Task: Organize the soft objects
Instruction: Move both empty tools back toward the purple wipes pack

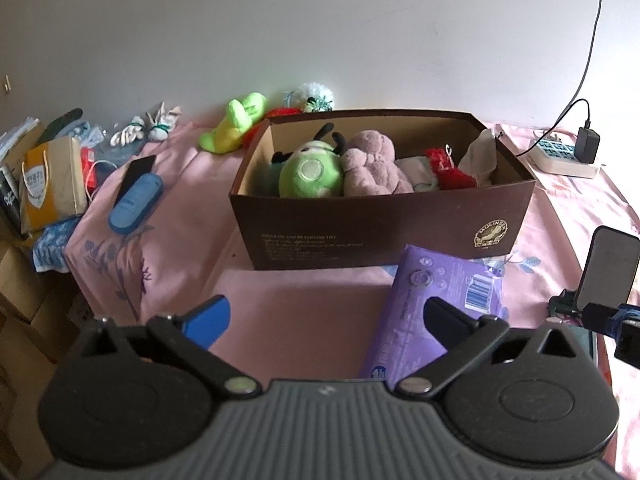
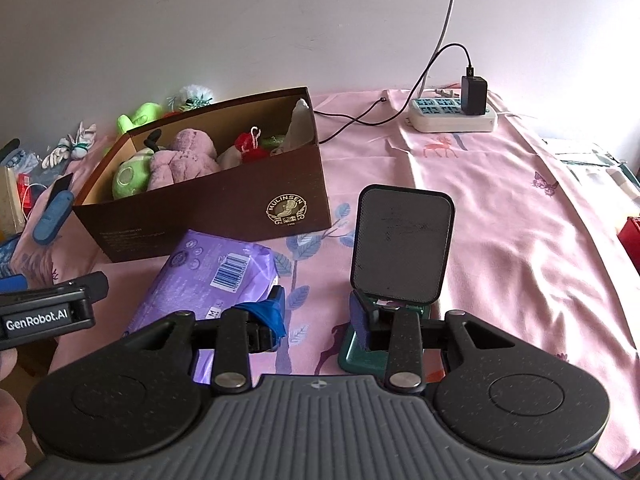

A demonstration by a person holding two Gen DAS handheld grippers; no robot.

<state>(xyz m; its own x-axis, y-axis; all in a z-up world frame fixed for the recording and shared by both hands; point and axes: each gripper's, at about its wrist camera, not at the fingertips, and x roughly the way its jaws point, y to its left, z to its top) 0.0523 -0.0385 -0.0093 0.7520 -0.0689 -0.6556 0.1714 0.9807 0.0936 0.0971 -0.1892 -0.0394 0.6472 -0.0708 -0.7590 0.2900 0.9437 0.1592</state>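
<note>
A brown cardboard box (image 1: 384, 232) (image 2: 224, 204) stands on the pink bed and holds several plush toys: a green round one (image 1: 310, 174), a mauve one (image 1: 374, 164) (image 2: 182, 158) and a red one (image 1: 448, 168). A green plush (image 1: 236, 122), a red one and white soft items (image 1: 144, 130) lie on the bed behind and left of the box. A purple soft pack (image 1: 432, 300) (image 2: 216, 276) lies in front of the box. My left gripper (image 1: 326, 316) is open and empty, just short of the pack. My right gripper (image 2: 318, 320) is open and empty beside the pack.
A black phone stand (image 2: 400, 248) sits right in front of my right gripper. A white power strip (image 2: 452, 114) with a charger and cables lies at the far right. A blue case (image 1: 134, 208) lies at the bed's left edge. Bags and cartons (image 1: 48, 184) stand left of the bed.
</note>
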